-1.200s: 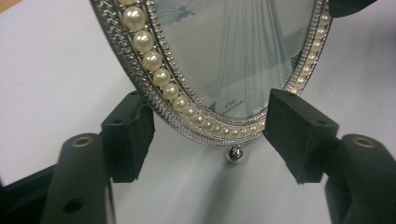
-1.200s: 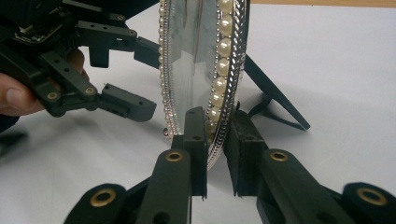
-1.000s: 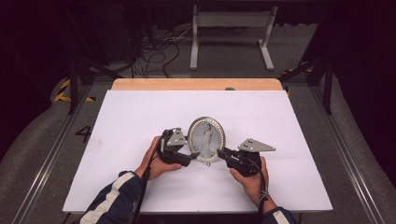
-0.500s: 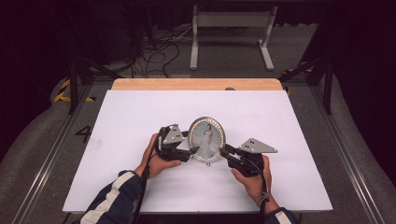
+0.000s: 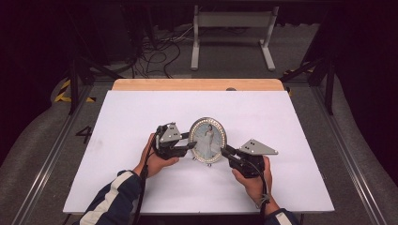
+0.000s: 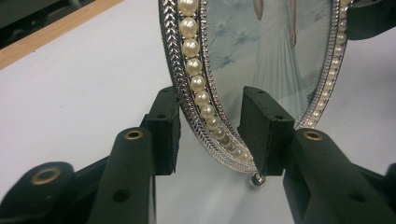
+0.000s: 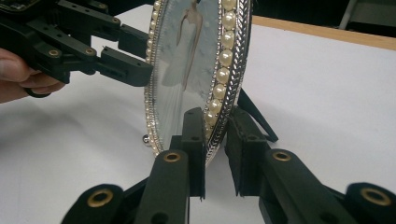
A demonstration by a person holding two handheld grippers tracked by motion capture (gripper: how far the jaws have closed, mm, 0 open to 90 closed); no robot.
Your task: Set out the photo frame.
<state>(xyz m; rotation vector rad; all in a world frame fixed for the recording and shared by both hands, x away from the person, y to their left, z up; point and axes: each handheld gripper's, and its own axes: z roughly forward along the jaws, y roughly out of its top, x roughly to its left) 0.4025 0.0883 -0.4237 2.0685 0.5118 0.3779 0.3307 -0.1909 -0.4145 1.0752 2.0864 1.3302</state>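
An oval picture frame (image 5: 208,139) with a silver rim and pearl border stands upright on the white table (image 5: 141,112). My left gripper (image 5: 191,143) reaches its left edge. In the left gripper view the frame (image 6: 261,46) has its lower rim between my left gripper (image 6: 210,130) pads; the jaws have just been closing, and a gap still shows beside the pearls. My right gripper (image 5: 224,152) is at the lower right edge. In the right gripper view my right gripper (image 7: 218,144) is shut on the frame (image 7: 187,70) rim, with the left gripper (image 7: 137,60) beyond.
A wooden strip (image 5: 197,84) runs along the table's far edge. Behind it on the floor lie cables (image 5: 155,51) and a metal stand (image 5: 232,28). Bare white tabletop lies on all sides of the frame.
The left gripper's jaws have narrowed around the frame's left rim. The frame and the right gripper have kept their places.
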